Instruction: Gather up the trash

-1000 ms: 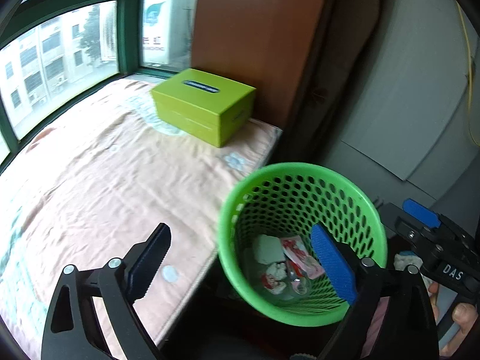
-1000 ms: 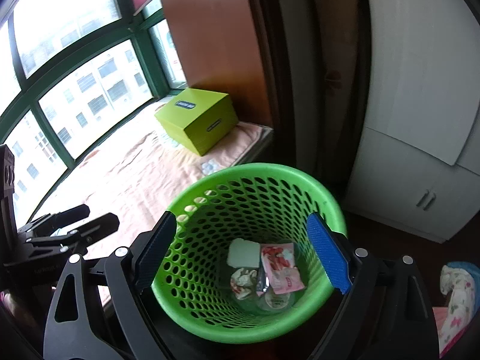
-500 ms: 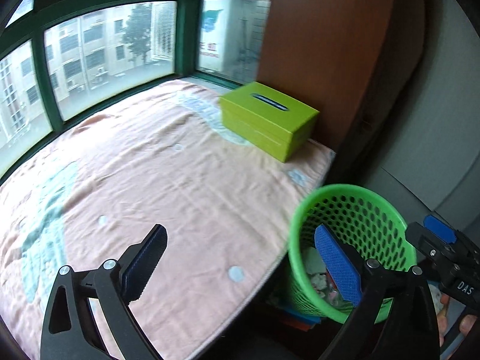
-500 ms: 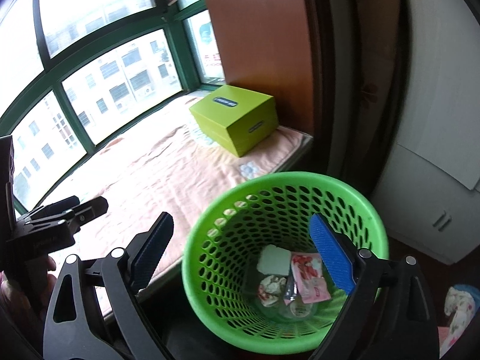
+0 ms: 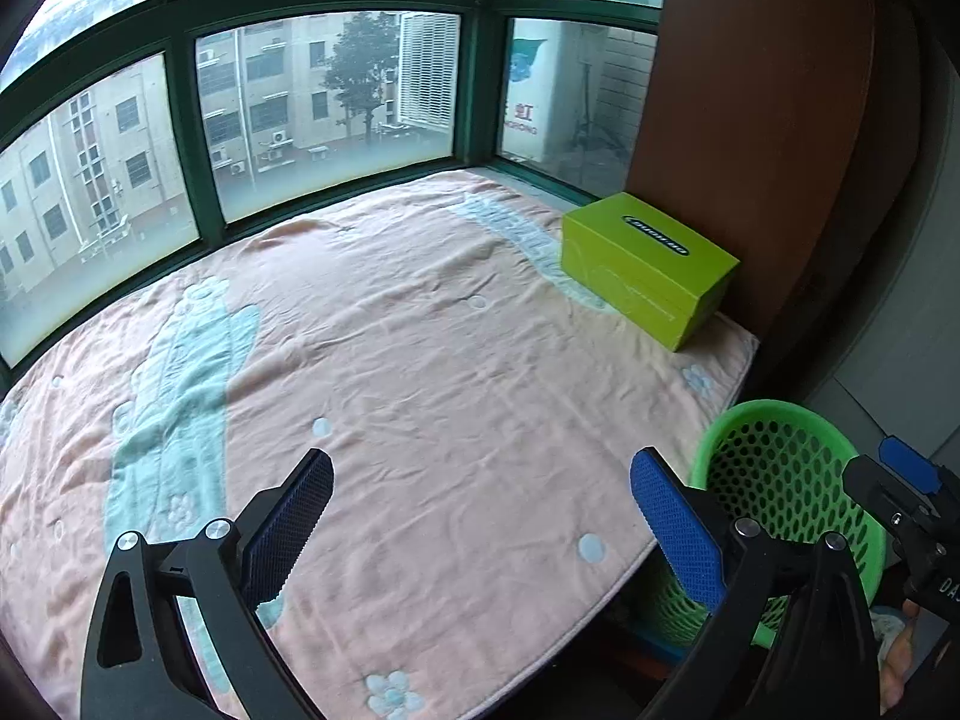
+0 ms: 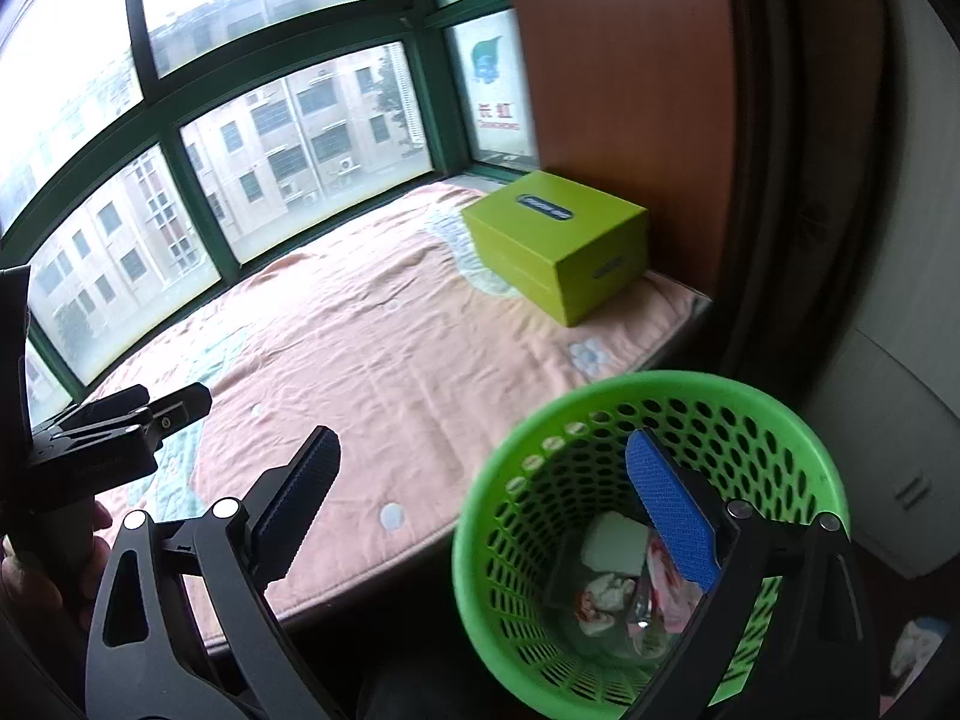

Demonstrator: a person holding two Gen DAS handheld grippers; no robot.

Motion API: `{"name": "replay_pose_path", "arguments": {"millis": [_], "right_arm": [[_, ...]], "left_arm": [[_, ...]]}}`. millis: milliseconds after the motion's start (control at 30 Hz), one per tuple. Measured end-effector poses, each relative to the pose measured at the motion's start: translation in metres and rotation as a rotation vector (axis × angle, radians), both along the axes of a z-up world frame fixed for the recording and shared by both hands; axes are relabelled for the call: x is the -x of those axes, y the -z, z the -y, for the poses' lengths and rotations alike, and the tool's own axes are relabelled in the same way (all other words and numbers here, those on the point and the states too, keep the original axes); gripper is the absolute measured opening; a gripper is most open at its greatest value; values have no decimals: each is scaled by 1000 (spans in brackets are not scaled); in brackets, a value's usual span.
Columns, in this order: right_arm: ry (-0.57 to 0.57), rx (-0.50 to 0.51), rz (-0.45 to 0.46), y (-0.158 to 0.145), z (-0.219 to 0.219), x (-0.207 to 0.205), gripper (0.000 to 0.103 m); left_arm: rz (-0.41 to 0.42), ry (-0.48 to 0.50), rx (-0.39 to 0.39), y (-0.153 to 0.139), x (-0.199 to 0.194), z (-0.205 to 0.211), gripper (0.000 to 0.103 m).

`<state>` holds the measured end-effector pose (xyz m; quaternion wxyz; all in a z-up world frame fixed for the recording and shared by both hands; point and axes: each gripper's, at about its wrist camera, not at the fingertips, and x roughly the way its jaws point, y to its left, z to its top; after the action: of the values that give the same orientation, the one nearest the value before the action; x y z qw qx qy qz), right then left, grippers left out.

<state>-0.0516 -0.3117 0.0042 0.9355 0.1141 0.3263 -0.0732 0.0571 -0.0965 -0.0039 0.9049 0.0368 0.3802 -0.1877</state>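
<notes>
Both the left gripper (image 5: pixel 480 516) and the right gripper (image 6: pixel 483 495) stood spread wide, holding nothing. The green mesh wastebasket (image 6: pixel 651 540) sat just beside the blanket's (image 5: pixel 420 372) front edge, with wrappers (image 6: pixel 612 591) inside. A green tissue box (image 5: pixel 648 267) occupied the far corner by the wooden panel.

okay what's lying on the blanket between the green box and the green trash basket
Nothing: in the right wrist view, the stretch of peach blanket between the green box and the green basket is bare apart from its printed flower.
</notes>
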Motion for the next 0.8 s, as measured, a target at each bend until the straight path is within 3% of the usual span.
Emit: {"name": "replay_pose_path", "arguments": {"millis": [800], "right_arm": [[-124,23,3,7,-51,-45,98]], "left_arm": [[1,-185,-13,1,-1,-83,96]]}}
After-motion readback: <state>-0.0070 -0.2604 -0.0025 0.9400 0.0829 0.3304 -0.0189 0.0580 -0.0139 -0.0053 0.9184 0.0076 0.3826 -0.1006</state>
